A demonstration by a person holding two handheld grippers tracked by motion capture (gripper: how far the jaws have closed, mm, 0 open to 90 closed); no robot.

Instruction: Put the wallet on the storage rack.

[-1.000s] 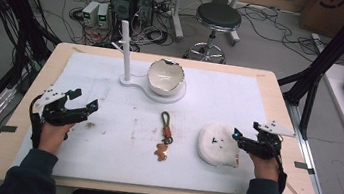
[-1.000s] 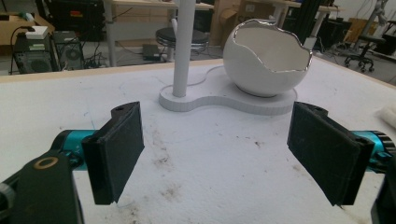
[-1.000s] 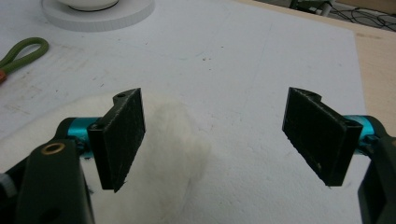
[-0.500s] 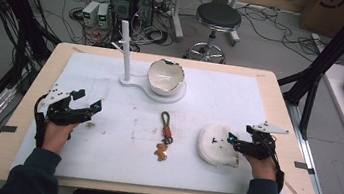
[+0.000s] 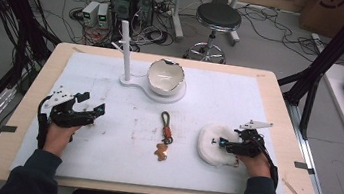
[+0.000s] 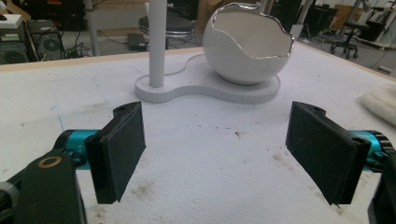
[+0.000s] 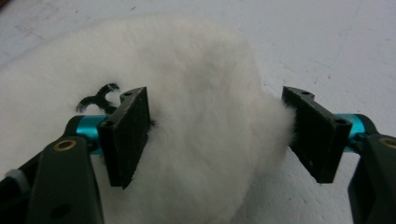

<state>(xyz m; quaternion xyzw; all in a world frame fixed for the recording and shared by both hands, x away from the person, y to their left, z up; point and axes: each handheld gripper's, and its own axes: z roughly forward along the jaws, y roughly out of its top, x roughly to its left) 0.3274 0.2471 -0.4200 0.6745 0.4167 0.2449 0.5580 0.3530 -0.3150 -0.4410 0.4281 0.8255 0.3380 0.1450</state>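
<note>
The round, white, fluffy fur pad [image 7: 187, 116] with a small black mark lies flat on the tabletop's [image 5: 116, 160] right side. The right hand-held gripper [image 7: 219, 135] sits over it, jaws wide apart, not squeezing.

– Where did things sit on the table [image 5: 280, 98]?
– I saw the stand [image 5: 137, 82] at the far middle, with the bowl [image 5: 165, 77] on it, right of its post [image 5: 125, 50].
– And nearer?
– The keyring [image 5: 165, 135] lay mid-table, the pad [image 5: 214, 144] to its right.
</note>
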